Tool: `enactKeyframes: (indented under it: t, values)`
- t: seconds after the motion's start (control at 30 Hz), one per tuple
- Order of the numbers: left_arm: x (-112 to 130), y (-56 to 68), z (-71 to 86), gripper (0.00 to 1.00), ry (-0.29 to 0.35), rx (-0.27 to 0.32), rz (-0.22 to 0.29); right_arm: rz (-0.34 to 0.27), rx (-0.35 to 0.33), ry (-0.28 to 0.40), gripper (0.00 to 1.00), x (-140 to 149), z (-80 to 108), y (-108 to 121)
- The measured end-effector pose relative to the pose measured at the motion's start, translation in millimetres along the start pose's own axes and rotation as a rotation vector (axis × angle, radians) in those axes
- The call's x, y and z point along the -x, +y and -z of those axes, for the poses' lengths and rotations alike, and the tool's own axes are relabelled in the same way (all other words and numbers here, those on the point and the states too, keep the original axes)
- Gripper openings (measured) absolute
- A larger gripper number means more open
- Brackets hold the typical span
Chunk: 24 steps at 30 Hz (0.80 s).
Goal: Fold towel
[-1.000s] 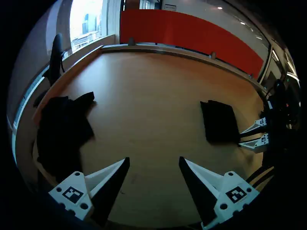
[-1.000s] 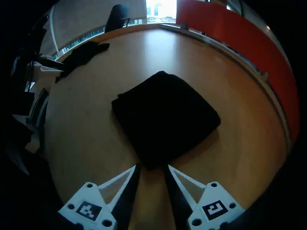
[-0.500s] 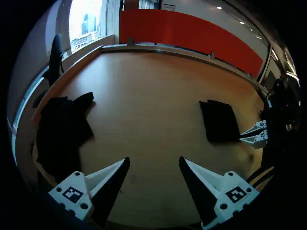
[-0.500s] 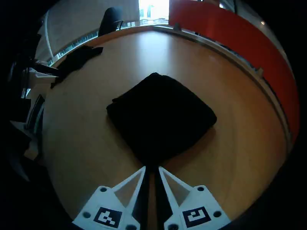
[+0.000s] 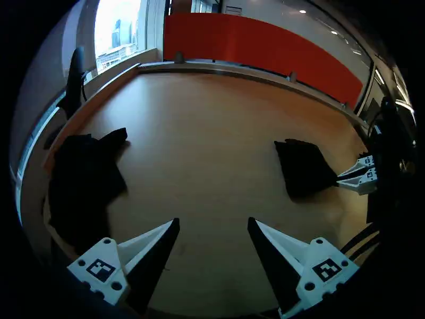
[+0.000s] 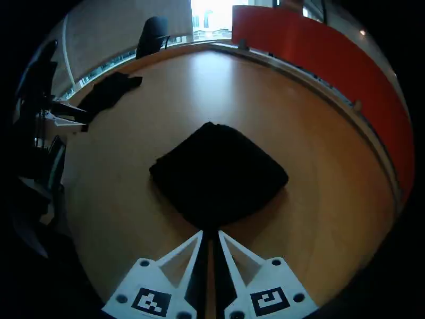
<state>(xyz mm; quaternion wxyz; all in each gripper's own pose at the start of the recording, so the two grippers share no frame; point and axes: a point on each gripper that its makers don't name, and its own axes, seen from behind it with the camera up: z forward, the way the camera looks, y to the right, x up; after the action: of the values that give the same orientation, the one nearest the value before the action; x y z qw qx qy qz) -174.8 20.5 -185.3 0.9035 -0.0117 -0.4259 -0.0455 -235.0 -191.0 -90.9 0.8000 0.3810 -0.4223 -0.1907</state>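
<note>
I see the towel (image 6: 220,178), black and folded into a thick, compact square, lying diamond-wise and mostly flat on the wooden table (image 6: 319,175). Its near corner runs between the tips of my right gripper (image 6: 211,234), which pinch it.

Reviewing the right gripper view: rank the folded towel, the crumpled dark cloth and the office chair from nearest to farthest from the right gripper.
1. folded towel: straight ahead of the right gripper, near corner between its fingers.
2. crumpled dark cloth: far left on the table.
3. office chair: beyond the table's far edge, upper left.
</note>
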Motion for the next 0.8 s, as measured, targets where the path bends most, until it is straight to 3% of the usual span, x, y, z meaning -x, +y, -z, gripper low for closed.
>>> enactKeyframes:
  t: [0.2, 0.6, 0.8]
  values:
    - [-6.0, -0.6, -0.6, 0.95, 0.012, 0.007, -0.007, 0.027, -0.002, 0.039, 0.05, -37.7, 15.6, 10.0]
    - [-22.1, 2.4, 3.5, 0.95, 0.041, 0.028, -0.021, 0.064, -0.007, 0.188, 0.05, -132.1, 56.8, 21.8]
    - [-29.2, 3.3, 6.0, 0.95, 0.054, 0.032, -0.034, 0.078, 0.011, 0.237, 0.05, -159.7, 77.2, 32.0]
